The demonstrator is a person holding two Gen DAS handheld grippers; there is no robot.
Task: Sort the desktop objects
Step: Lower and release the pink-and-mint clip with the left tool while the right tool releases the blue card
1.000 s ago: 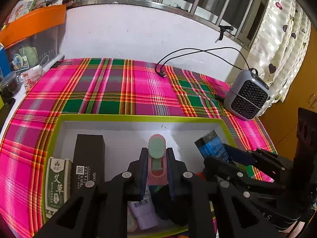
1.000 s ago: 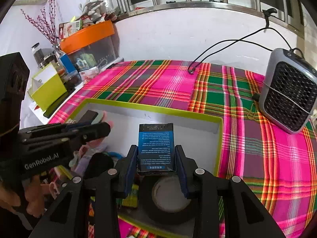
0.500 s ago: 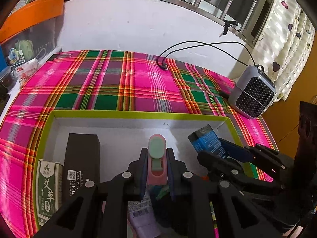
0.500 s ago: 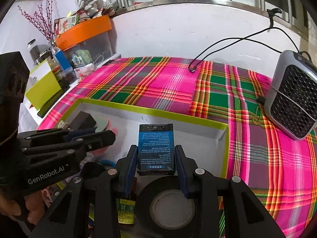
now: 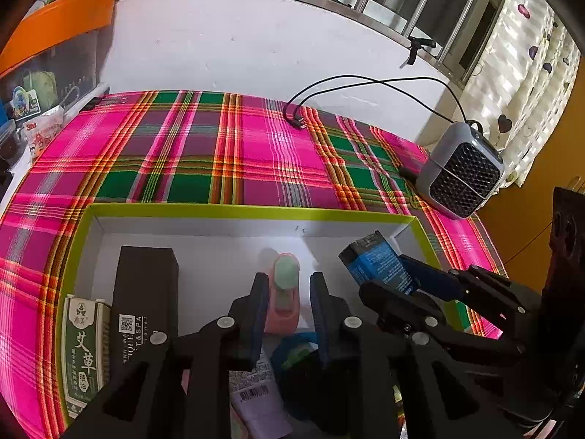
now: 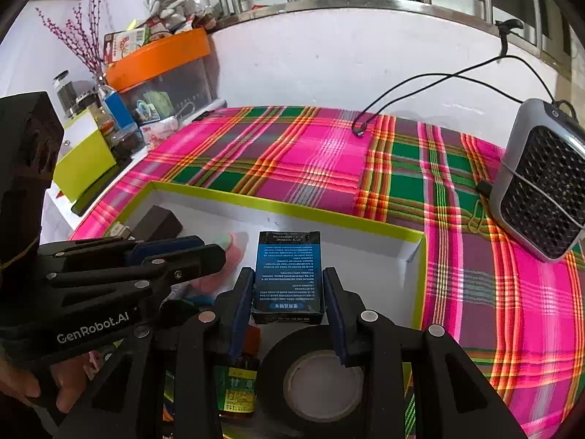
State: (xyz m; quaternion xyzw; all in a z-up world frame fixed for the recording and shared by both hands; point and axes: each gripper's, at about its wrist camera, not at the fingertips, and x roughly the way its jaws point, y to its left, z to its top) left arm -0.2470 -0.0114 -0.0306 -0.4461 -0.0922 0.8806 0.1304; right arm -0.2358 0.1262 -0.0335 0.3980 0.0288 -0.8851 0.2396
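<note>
Left gripper (image 5: 286, 301) jaws are opening to drop the pink clip (image 5: 284, 292) in the green-rimmed box (image 5: 248, 211); at three o'clock, the right gripper (image 6: 289, 294) clamps a blue carton (image 6: 288, 274), awaiting placement.

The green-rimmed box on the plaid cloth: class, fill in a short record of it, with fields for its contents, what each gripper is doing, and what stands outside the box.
box: green-rimmed, white inside, on plaid cloth
contents seen: black carton, green herbal carton, roll of black tape, small bottle
left gripper: jaws opening, pink and green clip between them
right gripper: shut on blue packet
outside box: grey fan heater, black cable
</note>
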